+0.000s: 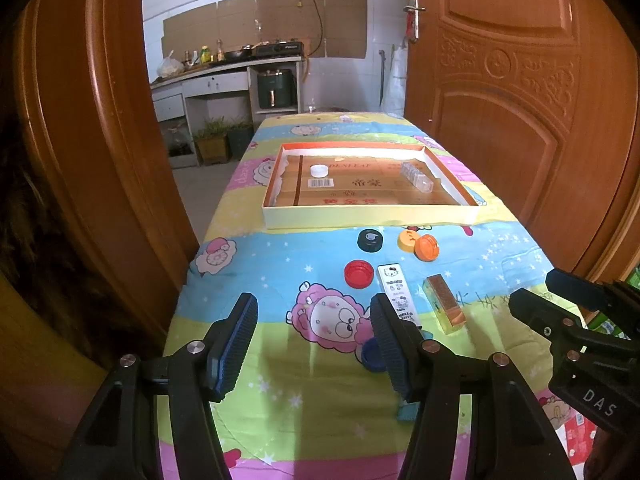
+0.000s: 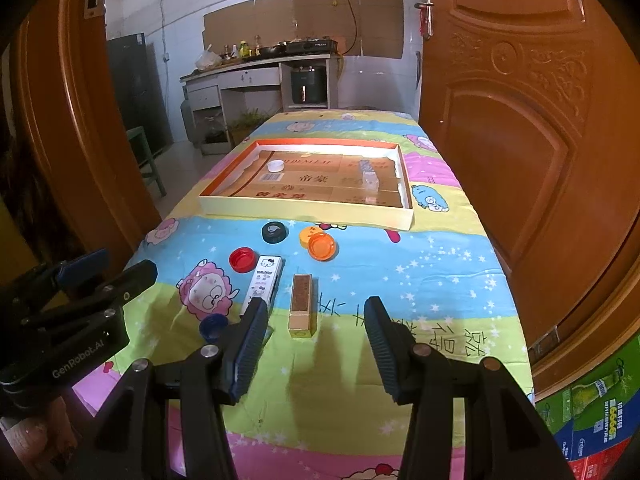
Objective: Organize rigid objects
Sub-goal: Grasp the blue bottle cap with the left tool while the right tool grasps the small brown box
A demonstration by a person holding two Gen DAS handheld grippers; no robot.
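On the cartoon-print cloth [image 2: 400, 248] just before the shallow tray [image 2: 304, 210] lie the loose pieces: a black cap [image 2: 275, 232], a yellow cap [image 2: 307, 236] partly covered by an orange cap [image 2: 322, 247], a red cap [image 2: 243, 259], a white Hello Kitty box [image 2: 265, 280] and a gold box [image 2: 302, 306]. A blue cap [image 2: 212, 326] shows only in part behind a finger. Inside the tray sit a white cap [image 2: 276, 165] and a clear, hard-to-read container [image 2: 370, 178]. The left gripper [image 1: 314, 340] and right gripper [image 2: 316, 344] both hover released, gripping nothing. Door panels [image 2: 520, 140] crowd both sides.
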